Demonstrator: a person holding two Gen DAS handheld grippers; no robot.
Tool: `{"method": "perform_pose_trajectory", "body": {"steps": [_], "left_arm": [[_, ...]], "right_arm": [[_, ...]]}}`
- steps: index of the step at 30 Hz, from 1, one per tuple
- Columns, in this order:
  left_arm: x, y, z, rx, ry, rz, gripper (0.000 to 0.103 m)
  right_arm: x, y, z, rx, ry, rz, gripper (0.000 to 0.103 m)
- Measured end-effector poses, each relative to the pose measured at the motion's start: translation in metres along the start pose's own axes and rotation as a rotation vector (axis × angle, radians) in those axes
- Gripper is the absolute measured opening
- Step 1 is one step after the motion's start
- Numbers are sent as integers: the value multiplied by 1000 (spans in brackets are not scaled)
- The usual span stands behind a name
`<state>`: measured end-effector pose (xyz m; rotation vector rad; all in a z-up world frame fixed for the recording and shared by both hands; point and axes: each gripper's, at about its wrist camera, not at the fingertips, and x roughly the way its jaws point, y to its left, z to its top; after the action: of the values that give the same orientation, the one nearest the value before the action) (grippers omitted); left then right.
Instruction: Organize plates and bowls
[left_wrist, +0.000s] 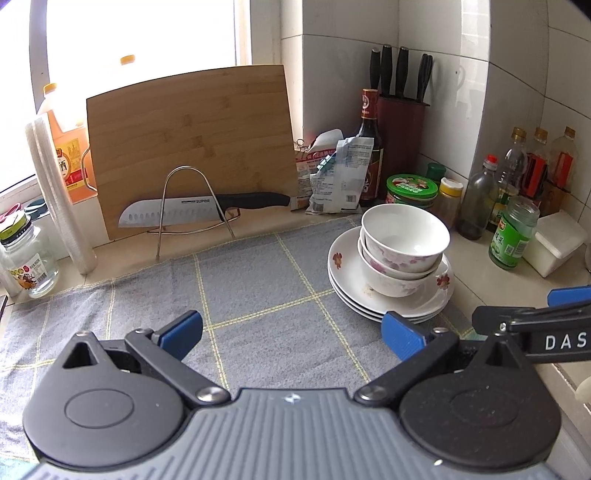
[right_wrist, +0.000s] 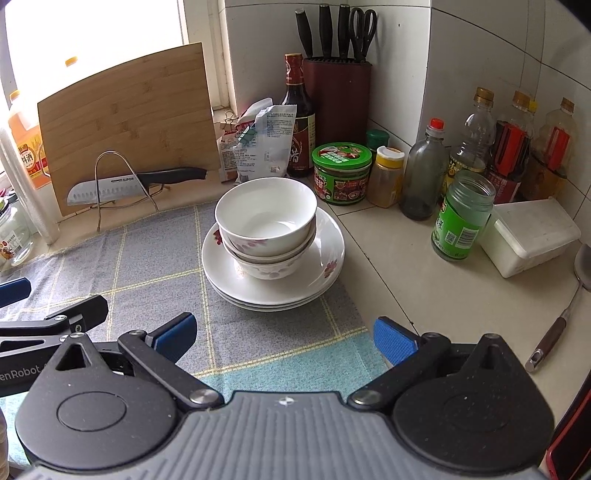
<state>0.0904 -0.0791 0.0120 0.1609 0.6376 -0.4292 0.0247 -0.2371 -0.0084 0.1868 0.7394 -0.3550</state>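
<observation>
Three white bowls (right_wrist: 266, 225) with pink flower prints sit nested one inside another on a stack of white plates (right_wrist: 317, 273), and the whole pile rests on the right part of a grey checked cloth (right_wrist: 147, 266) spread over the bench (right_wrist: 424, 280). From the right claw (right_wrist: 284, 338) the pile stands straight ahead, a little beyond the blue fingertips (right_wrist: 393, 338); from the left claw (left_wrist: 291, 334) it lies ahead and to the right, its near plate rim close to that claw's right fingertip. Both claws are released, jaws spread wide with nothing between them, hovering over the cloth side by side.

Beyond the pile, farther from the right claw, stand a green-lidded jar (right_wrist: 341, 173), a dark sauce bottle (right_wrist: 297, 122) and a knife block (right_wrist: 338, 96) in the tiled corner. Ahead and to the left, a wooden cutting board (left_wrist: 192, 144) leans at the window with a knife (left_wrist: 199, 212) held on a wire rack (left_wrist: 192, 206). To the right of the right claw are a green-labelled jar (right_wrist: 463, 218), a white plastic box (right_wrist: 532, 236) and a spatula (right_wrist: 561, 314).
</observation>
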Motion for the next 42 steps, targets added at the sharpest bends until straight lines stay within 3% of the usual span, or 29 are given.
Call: {"method": "perform_pose_trajectory", "body": {"steps": [42], "left_arm": [[-3, 1, 2, 0, 7, 2, 102]], "right_arm": [[-7, 0, 3, -7, -19, -1, 103]]}}
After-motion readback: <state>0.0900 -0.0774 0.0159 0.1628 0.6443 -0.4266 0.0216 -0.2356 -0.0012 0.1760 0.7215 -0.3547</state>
